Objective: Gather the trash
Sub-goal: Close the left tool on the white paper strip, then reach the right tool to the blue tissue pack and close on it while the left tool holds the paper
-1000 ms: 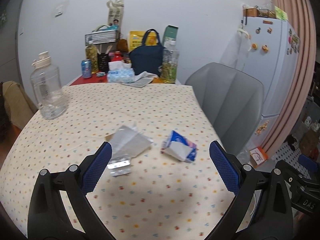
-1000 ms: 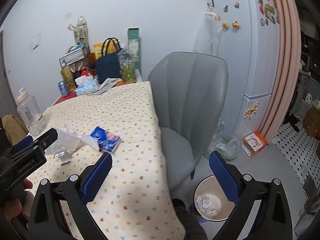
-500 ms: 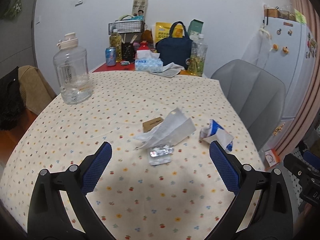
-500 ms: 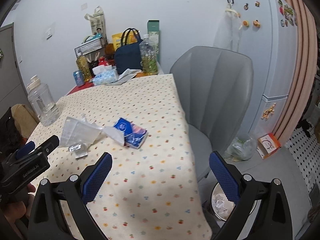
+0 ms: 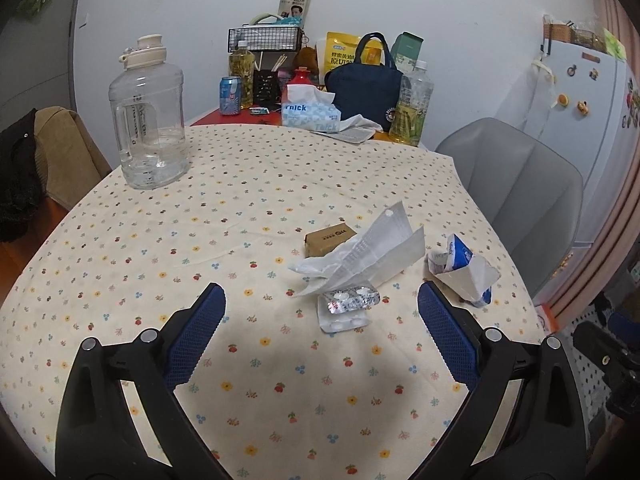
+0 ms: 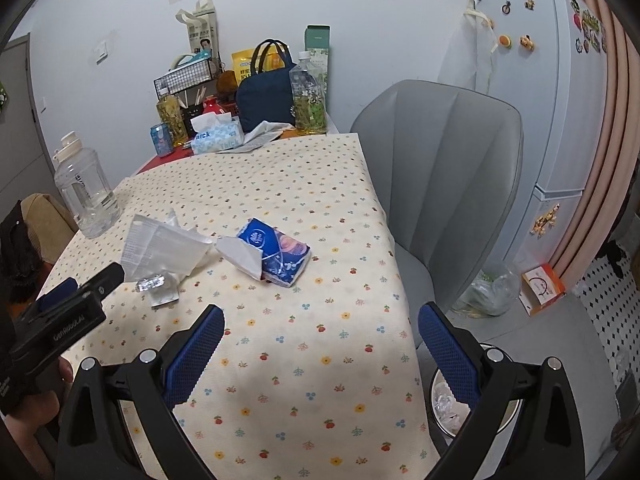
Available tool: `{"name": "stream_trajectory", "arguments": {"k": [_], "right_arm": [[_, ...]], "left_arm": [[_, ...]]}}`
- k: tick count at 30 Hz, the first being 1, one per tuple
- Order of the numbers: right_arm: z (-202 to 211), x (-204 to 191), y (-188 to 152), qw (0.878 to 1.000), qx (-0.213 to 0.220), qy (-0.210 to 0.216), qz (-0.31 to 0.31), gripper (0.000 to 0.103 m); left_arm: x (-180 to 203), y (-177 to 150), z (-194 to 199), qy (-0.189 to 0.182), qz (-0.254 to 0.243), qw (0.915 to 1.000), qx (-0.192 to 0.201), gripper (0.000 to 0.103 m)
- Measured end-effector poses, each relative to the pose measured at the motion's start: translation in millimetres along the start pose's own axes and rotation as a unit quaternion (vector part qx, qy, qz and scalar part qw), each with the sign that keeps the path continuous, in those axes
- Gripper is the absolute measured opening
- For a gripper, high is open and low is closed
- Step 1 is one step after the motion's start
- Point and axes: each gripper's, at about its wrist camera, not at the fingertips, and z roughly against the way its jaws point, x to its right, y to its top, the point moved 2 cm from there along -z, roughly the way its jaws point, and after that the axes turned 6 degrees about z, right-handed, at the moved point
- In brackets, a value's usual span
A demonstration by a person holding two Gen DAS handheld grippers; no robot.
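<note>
Both the left gripper (image 5: 320,312) and the right gripper (image 6: 320,332) are wide open, empty. Better to pinch the silver foil pill blister (image 5: 352,300) low, then lift the crumpled white paper (image 5: 368,256).

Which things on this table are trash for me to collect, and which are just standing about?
Likely for the job: crumpled white paper, foil pill blister, torn blue tissue pack, perhaps the small brown box, waste bin on the floor.

Likely just there: water jug, tissue box, navy bag, drink can.
</note>
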Motion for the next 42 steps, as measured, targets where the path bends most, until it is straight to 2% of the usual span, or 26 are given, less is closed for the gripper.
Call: {"name": "stream_trajectory", "arguments": {"k": [4,10,18,19,21,22,23,24,30,38,42], "right_arm": [[-4,7,1,1.000,-0.003,-0.004,-0.006,0.095],[-7,13,4,1.000,-0.003,-0.009,-0.011,0.095],[-8,18,5,1.000,-0.002,-0.016,-0.017,0.095],[-8,18,5,1.000,-0.002,-0.016,-0.017,0.095],[-7,18,5,1.000,-0.001,-0.016,-0.017,0.095],[-7,18,5,1.000,-0.001,-0.017,-0.016,0.095],[-7,18,5,1.000,-0.001,-0.017,-0.016,0.095],[-7,18,6,1.000,-0.001,-0.016,-0.015,0.095],[-4,9,7,1.000,0.002,-0.009,-0.008,0.095],[4,-12,11,1.000,0.014,0.008,0.007,0.095],[5,-22,12,1.000,0.015,0.018,0.014,0.095]], "left_arm": [[9,7,-5,-0.005,-0.004,1.0000,0.005,0.085],[22,13,-14,-0.017,-0.011,0.9998,0.003,0.067],[22,18,-29,-0.024,-0.007,0.9997,-0.002,0.064],[22,18,-31,-0.024,-0.007,0.9997,-0.004,0.060],[22,17,-37,-0.027,-0.006,0.9994,-0.020,0.040],[23,17,-38,-0.031,-0.005,0.9991,-0.029,0.022],[23,16,-40,-0.032,-0.006,0.9988,-0.037,0.010],[24,14,-40,-0.030,-0.011,0.9986,-0.041,0.004],[21,18,-15,-0.041,-0.009,0.9989,-0.021,0.002],[-3,41,28,-0.029,0.016,0.9990,0.030,0.002],[-17,46,38,-0.017,0.024,0.9988,0.040,0.002]]}}
